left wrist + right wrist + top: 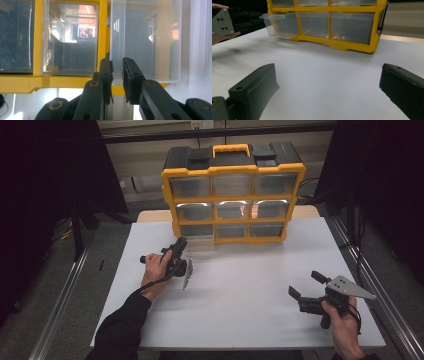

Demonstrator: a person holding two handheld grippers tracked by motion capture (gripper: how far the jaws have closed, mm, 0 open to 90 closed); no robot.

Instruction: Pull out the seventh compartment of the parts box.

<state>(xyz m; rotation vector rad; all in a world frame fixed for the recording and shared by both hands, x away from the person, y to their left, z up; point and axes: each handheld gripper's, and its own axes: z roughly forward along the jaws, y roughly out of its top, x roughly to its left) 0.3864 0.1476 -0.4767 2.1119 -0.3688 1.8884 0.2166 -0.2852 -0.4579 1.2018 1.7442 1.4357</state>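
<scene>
White table (250, 285) fills the centre of the high view, with dark floor and metal rails to either side. At its far edge stands a yellow-framed organiser cabinet (232, 170) with a black top, a yellow carry handle and three rows of three clear drawers. The bottom-left drawer (196, 241) is pulled partway out of its slot; the others sit flush.

Left gripper (179, 246), held in the left hand (156, 270), is at the front of that drawer. In the left gripper view its jaws are nearly together, pinching the clear front wall of the drawer (146, 42) between them.

Right gripper (306, 285), held in the right hand (345, 327), sits near the table's right front, well apart from the cabinet. Its jaws are spread wide with nothing between them, above bare table (324, 75).
</scene>
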